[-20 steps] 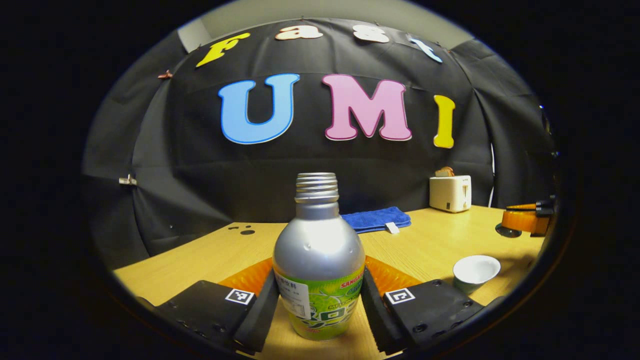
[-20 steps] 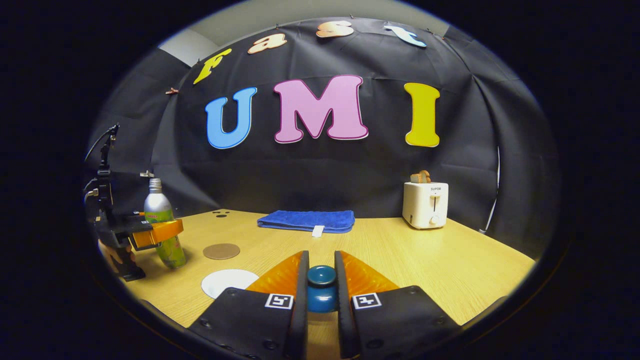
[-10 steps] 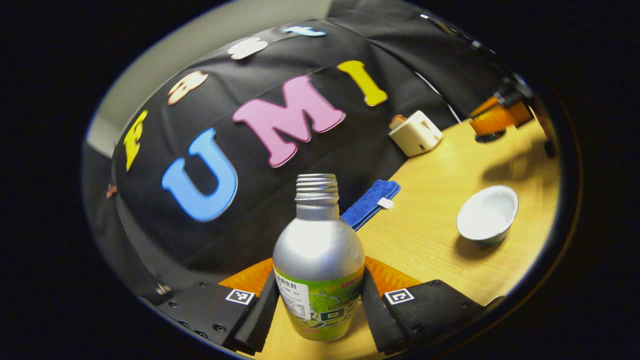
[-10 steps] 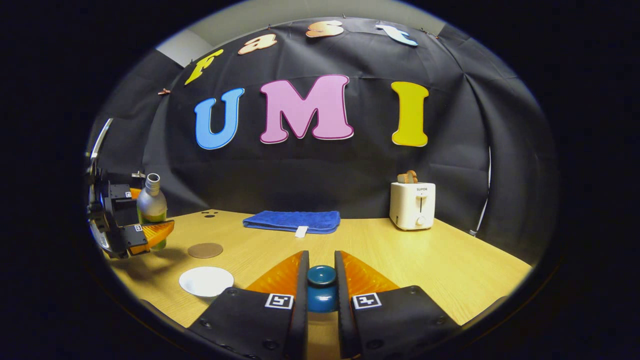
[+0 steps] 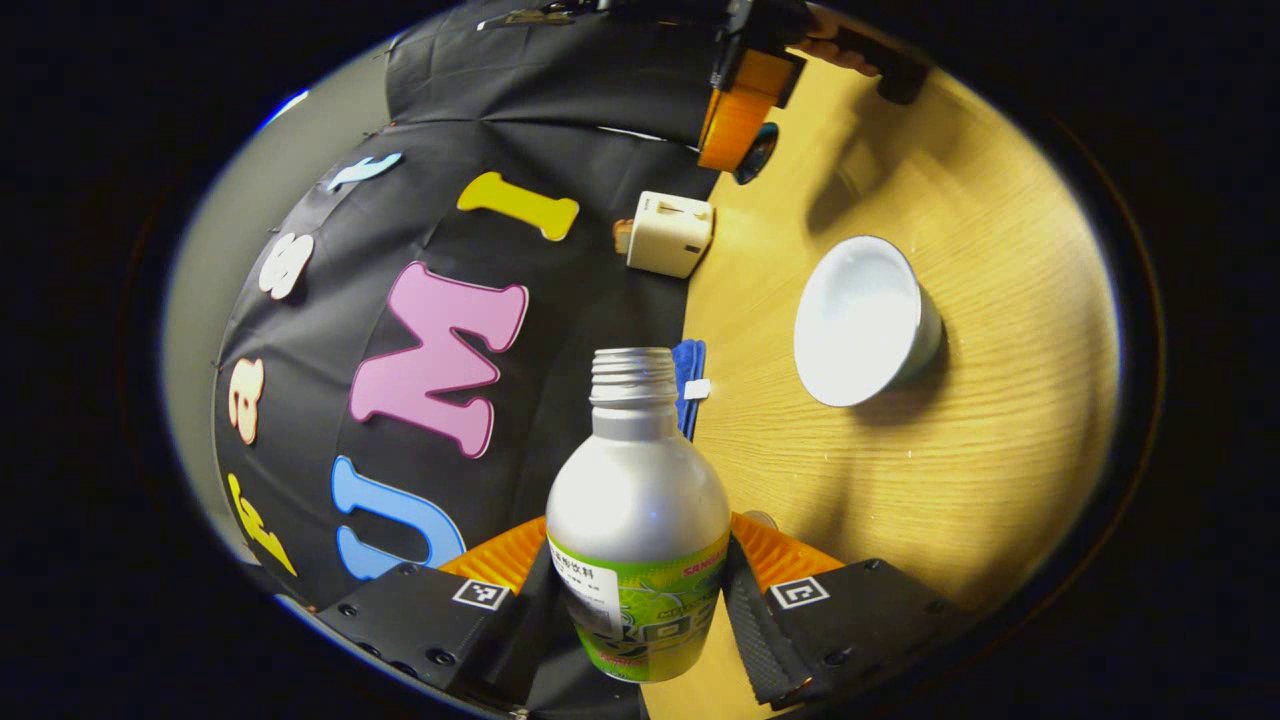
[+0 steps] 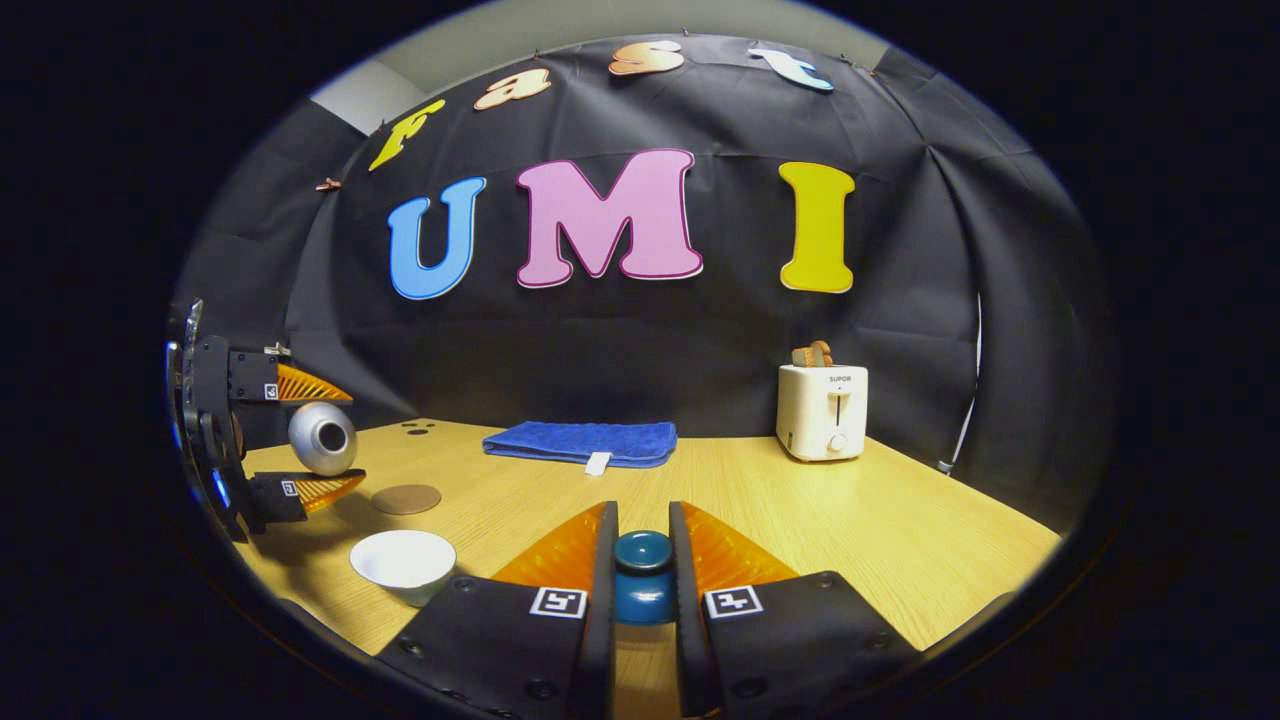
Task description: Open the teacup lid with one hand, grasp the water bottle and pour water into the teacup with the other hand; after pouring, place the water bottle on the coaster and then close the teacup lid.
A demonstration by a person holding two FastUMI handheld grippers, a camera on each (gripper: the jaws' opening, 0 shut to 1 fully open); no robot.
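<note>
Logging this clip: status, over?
Left gripper clamps water bottle, tipped toward teacup. Right gripper holds lid knob. Nothing in the way.

Matt metal bottle [image 5: 637,490], seemingly glazed teacup [image 5: 865,320]

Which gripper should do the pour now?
Left. The left gripper is shut on the tilted bottle near the open teacup. The right gripper is busy holding the lid.

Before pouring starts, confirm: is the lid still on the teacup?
No. The teacup stands open on the table, and the right gripper is shut on the lid.
</note>
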